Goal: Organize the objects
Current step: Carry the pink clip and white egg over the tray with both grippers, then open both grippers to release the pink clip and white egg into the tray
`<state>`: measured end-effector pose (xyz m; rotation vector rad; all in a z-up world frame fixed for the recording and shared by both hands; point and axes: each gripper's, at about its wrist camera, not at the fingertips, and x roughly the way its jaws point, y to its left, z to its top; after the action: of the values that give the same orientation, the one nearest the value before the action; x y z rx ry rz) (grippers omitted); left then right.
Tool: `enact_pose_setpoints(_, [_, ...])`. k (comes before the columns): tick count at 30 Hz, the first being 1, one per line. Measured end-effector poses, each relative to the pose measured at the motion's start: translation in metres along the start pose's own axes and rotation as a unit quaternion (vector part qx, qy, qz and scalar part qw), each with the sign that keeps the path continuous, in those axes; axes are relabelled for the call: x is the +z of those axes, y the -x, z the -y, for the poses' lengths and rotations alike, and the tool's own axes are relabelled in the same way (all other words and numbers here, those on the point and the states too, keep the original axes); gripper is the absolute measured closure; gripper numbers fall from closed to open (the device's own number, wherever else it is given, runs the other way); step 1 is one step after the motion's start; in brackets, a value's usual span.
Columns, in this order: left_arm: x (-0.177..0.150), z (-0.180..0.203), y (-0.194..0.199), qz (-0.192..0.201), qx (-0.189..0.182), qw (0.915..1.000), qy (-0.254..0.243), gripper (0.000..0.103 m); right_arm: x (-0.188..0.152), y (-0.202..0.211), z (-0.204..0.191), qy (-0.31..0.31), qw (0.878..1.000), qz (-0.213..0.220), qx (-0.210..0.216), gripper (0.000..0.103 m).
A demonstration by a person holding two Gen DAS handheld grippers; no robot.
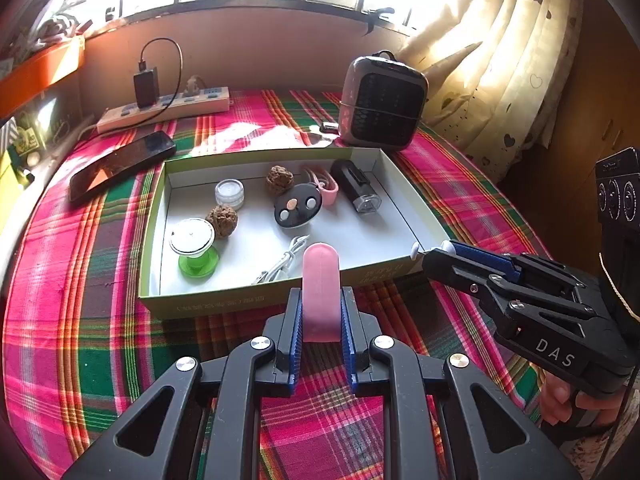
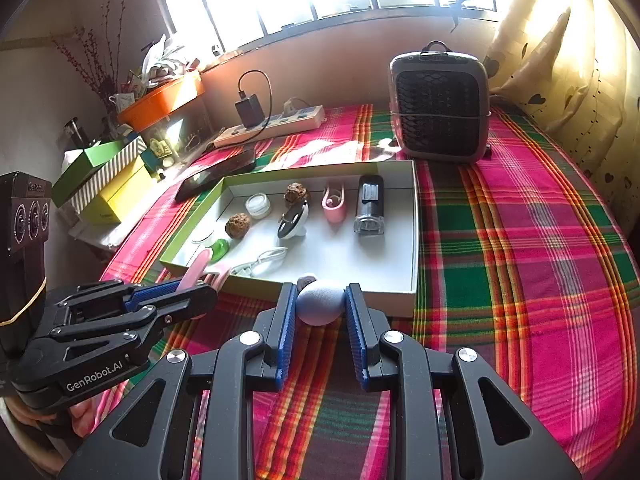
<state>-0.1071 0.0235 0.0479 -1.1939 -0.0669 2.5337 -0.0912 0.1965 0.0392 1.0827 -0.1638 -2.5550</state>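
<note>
Gripping a flat pink piece [image 1: 321,294] upright between the blue pads [image 1: 294,330] of the left tool [image 1: 320,322], just before the near wall of the green-edged box [image 1: 224,304] on the plaid-covered table [image 1: 72,300]. Clenched likewise, the right tool [image 2: 320,312], on a small pale lilac ball-shaped thing [image 2: 319,303], also at the near wall of the box, beside its right corner. Inside the box, nearest, a white coiled cable [image 1: 284,260] and a green reel with white top [image 1: 194,248]; further in, two brown wrinkled nuts [image 1: 222,220], a black oval gadget with round buttons [image 1: 297,210], a little clear jar [image 1: 229,193], a pink clip-like item [image 1: 326,188] and a black cylinder with clear end [image 1: 357,190]. Behind the box, a dark phone [image 1: 120,164] at left, a grey heater with black grille [image 1: 382,102] at right, and a white power strip [image 1: 164,110] with a black charger [image 1: 145,86] near the wall.
</note>
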Motion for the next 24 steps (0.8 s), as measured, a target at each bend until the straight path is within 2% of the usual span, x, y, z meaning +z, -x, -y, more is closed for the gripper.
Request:
enact_pose_setpoints(8, [0.014,0.000,-0.015,-0.005,-0.007,1.0000,-0.003,0.087,0.015,-0.017,0.008,-0.002,1.000,-0.008,-0.005,0.077])
enact_pose_setpoints(24, [0.035,0.005,-0.046,-0.027,-0.010,0.9993,-0.025,0.087,0.033,-0.054,0.018,0.008,0.998,-0.055,-0.028,0.077])
